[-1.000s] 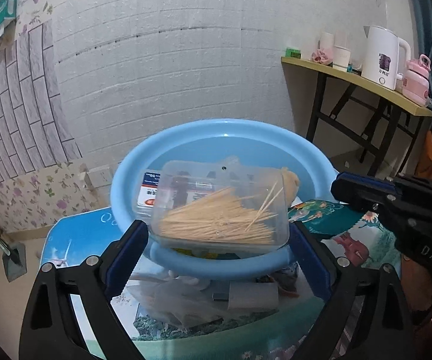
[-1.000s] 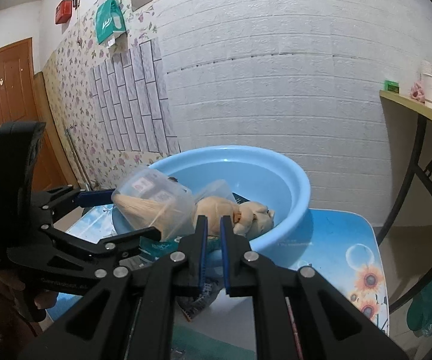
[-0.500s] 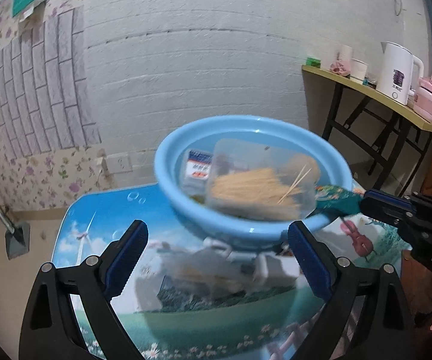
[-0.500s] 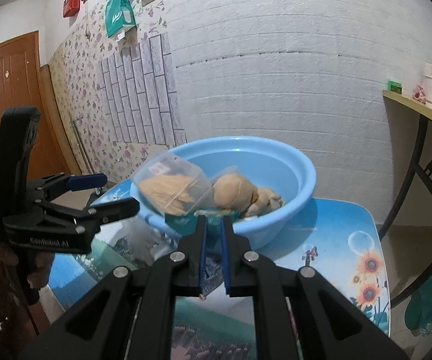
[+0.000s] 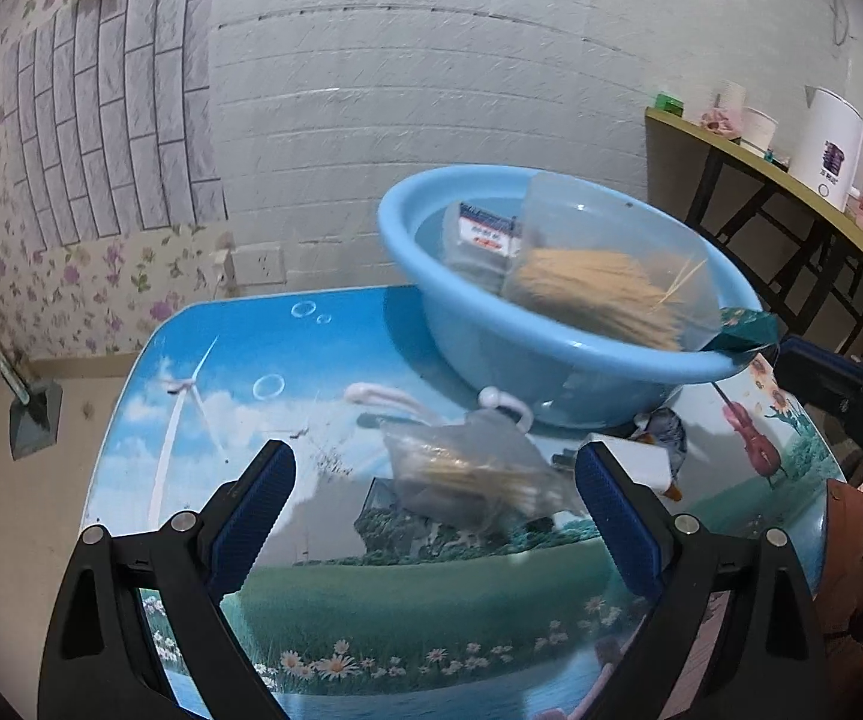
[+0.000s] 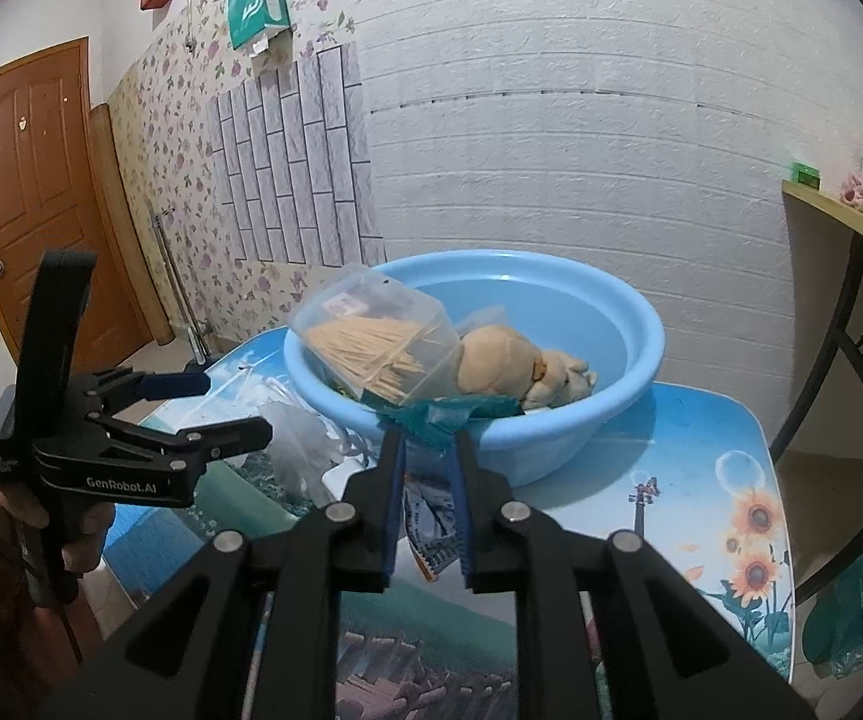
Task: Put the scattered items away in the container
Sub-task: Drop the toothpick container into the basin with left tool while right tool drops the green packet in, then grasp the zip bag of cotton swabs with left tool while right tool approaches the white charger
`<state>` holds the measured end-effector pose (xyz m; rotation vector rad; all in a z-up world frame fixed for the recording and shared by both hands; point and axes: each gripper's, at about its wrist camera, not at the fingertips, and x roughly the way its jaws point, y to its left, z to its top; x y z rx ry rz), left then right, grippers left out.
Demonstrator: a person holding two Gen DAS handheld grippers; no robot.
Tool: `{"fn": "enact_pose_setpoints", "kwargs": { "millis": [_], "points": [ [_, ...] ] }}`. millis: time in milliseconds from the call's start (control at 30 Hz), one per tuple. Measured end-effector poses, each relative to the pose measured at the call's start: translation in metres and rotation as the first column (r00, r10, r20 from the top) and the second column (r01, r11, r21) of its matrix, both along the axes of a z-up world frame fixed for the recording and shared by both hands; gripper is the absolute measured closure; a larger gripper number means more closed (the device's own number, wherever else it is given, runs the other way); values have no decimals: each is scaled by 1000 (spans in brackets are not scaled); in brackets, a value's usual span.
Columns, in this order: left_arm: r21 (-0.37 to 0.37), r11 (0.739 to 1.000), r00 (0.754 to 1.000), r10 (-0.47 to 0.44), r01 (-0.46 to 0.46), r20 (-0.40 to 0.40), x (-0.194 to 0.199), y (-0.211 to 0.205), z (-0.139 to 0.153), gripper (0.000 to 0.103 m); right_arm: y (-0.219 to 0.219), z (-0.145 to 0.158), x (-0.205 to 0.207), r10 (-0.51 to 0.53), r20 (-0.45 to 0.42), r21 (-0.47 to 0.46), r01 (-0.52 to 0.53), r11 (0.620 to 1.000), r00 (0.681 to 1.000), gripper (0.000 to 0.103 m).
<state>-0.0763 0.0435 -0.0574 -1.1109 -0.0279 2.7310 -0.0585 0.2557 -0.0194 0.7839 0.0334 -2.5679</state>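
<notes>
Left gripper [image 5: 434,489] back, bag [image 5: 473,477] between jaws.

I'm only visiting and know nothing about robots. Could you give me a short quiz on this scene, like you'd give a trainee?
1. True or false: the plush toy lies on the table, outside the blue basin.
2. What lies on the table between the fingers of the left gripper? A) a clear bag of sticks B) a spoon C) a cup
3. Fill in: the teal packet rests on the basin's ____.

Key: 1 false, it is inside the basin; 2 A; 3 rim.
</notes>
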Motion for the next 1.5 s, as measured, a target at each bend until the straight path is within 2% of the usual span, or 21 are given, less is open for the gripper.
{"fn": "enact_pose_setpoints", "kwargs": {
  "millis": [200, 400, 533, 767, 833, 900, 933, 1000, 1100, 1267, 1500],
  "points": [
    [5, 1000, 1000, -5, 5, 28, -4, -1, -9, 8, 7, 3, -12, -19, 22, -71, 21, 997, 1000, 87],
    [5, 1000, 998, -21, 21, 56, -9, 4, -20, 8, -6, -1, -30, -18, 23, -54, 19, 998, 1000, 87],
    [10, 1000, 995, -18, 17, 100, -17, 5, -31, 8, -9, -8, -42, -9, 36, -104, 12, 994, 999, 84],
    [18, 1000, 992, -14, 11, 125, -27, 7, -42, 8, -13, -7, -36, -11, 21, -85, 13, 996, 1000, 78],
    [28, 1000, 992, -18, 14, 125, -26, 7, -44, 14, -8, -7, -30, -19, 7, -120, 20, 993, 1000, 71],
    [47, 998, 990, -45, 39, 134, -26, 8, -45, 31, -3, -7, -23, -30, -8, -152, 28, 988, 1000, 63],
    [52, 998, 990, -53, 47, 131, -25, 9, -45, 35, -2, -7, -19, -34, -18, -158, 31, 987, 999, 59],
    [46, 998, 990, -57, 51, 130, -24, 9, -44, 45, 0, -6, -13, -49, -31, -154, 44, 987, 998, 45],
    [54, 997, 990, -66, 60, 122, -19, 8, -42, 59, 9, -6, -7, -81, -31, -178, 74, 981, 996, 45],
    [70, 995, 990, -79, 71, 119, -13, 2, -37, 66, 13, -18, -8, -86, 45, -170, 93, 981, 995, 45],
    [76, 995, 989, -77, 68, 124, 1, -8, -34, 67, -11, -37, -12, 2, 106, -80, 6, 997, 994, 45]
  ]
}}
